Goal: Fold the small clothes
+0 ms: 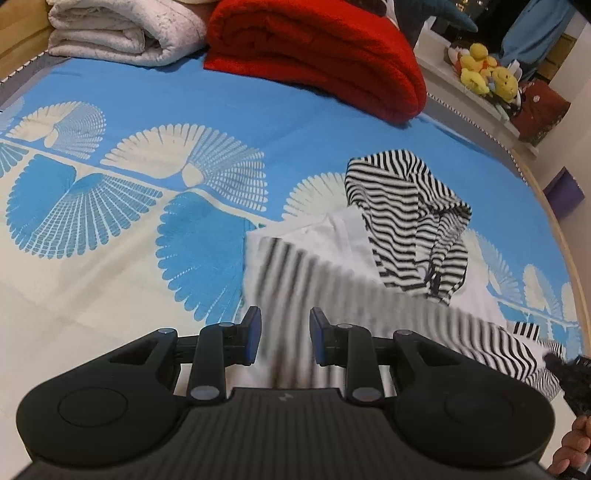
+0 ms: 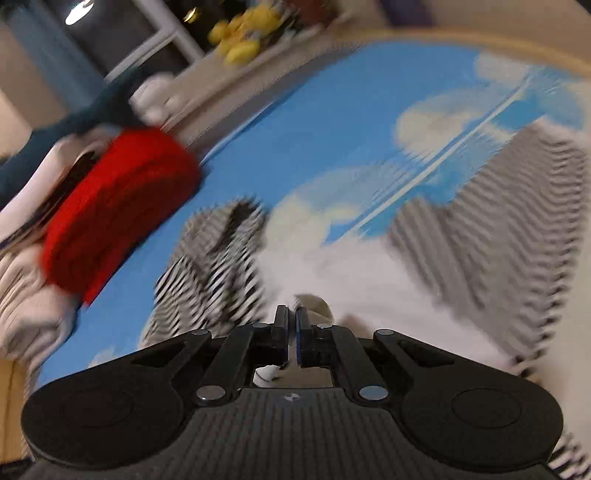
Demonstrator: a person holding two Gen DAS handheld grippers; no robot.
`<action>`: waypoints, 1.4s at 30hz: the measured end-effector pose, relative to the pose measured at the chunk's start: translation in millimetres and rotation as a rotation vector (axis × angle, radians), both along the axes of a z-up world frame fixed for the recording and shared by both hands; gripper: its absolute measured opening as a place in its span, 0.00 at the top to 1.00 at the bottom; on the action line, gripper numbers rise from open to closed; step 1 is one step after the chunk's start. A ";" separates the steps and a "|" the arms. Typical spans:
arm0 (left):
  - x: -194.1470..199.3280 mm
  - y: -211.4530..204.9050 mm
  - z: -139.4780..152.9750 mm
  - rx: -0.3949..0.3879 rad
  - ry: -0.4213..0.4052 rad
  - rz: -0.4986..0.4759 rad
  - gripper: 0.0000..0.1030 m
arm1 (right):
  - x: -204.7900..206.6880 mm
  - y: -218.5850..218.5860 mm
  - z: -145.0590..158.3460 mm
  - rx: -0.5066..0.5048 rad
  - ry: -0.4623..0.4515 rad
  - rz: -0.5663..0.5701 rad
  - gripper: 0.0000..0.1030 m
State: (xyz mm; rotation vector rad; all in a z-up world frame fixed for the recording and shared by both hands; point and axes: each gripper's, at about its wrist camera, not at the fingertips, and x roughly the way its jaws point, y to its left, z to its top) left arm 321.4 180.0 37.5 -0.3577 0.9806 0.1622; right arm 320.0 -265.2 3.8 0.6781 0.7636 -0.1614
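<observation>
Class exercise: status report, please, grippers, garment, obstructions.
Left gripper open above striped hooded top. Right gripper shut; fabric pinch unclear. Red blanket well clear.

Bed w/ blue bedspread (image 1: 229, 99), cream fan motifs, wooden frame (image 1: 565, 236) along edge. Folded red blanket (image 1: 317, 55) & white quilt (image 1: 122, 29) at far end. White shelf (image 1: 476, 96) beyond w/ yellow plush toys (image 1: 487, 74); dark window (image 2: 110, 29) behind.

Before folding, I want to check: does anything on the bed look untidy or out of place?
Yes. The striped garment lies crumpled on the blue bedspread, its hood bunched up and standing, not flat. The red blanket and white quilt behind are neatly folded.
</observation>
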 end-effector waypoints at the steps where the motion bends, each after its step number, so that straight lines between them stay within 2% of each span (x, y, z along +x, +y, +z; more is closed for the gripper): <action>1: 1.0 -1.8 -3.0 0.004 0.009 -0.009 0.71 | -2.1 -9.2 -9.8 -0.016 0.055 -0.047 0.97; 4: 3.8 -7.9 -12.0 0.002 0.043 -0.041 0.71 | -0.2 -28.0 -48.4 -0.037 0.261 -0.108 0.95; 6: 5.1 -14.1 -18.0 0.000 0.070 -0.074 0.71 | -1.7 -37.2 -65.9 0.002 0.334 -0.126 0.93; 9: 6.6 -24.4 -29.9 -0.015 0.122 -0.134 0.71 | -1.3 -39.5 -58.0 -0.025 0.279 -0.127 0.91; 11: 6.0 -33.8 -39.6 -0.008 0.151 -0.175 0.71 | -3.7 -40.6 -48.7 -0.011 0.209 -0.106 0.72; 13: 4.6 -42.6 -51.1 0.008 0.176 -0.212 0.71 | 0.2 -39.1 -49.2 0.041 0.170 -0.048 0.61; 14: 3.5 -45.8 -58.0 0.017 0.199 -0.227 0.71 | 3.5 -39.0 -53.6 0.087 0.180 -0.019 0.58; 16: 1.7 -51.9 -72.3 0.024 0.239 -0.253 0.71 | 11.8 -39.5 -70.4 0.175 0.259 0.022 0.58; 18: 0.7 -55.3 -87.6 0.030 0.285 -0.269 0.71 | 19.4 -39.8 -90.0 0.164 0.404 0.037 0.58; 21: -1.2 -58.8 -101.7 0.063 0.345 -0.284 0.70 | 22.7 -44.0 -86.3 0.146 0.408 0.022 0.58; 23: -1.2 -60.8 -95.8 0.070 0.332 -0.285 0.70 | 25.7 -43.5 -73.6 0.106 0.385 0.033 0.57; 27: 0.5 -65.6 -78.2 0.032 0.261 -0.297 0.69 | 25.6 -44.2 -65.0 0.109 0.345 0.050 0.55; 31: 0.3 -72.0 -99.2 0.094 0.358 -0.311 0.69 | 25.8 -51.7 -72.0 0.123 0.397 0.030 0.54; 33: 1.3 -74.8 -97.0 0.101 0.360 -0.318 0.69 | 20.9 -54.6 -71.7 0.135 0.403 0.016 0.54; 36: 3.1 -73.4 -78.1 0.093 0.289 -0.309 0.66 | 16.6 -60.3 -56.5 0.135 0.361 0.018 0.54; 39: 4.2 -80.8 -59.0 0.154 0.227 -0.301 0.66 | 13.9 -66.7 -35.9 0.085 0.297 0.023 0.54; 42: 1.1 -94.0 -40.6 0.207 0.152 -0.330 0.58 | 14.7 -79.4 -19.2 0.038 0.236 0.022 0.54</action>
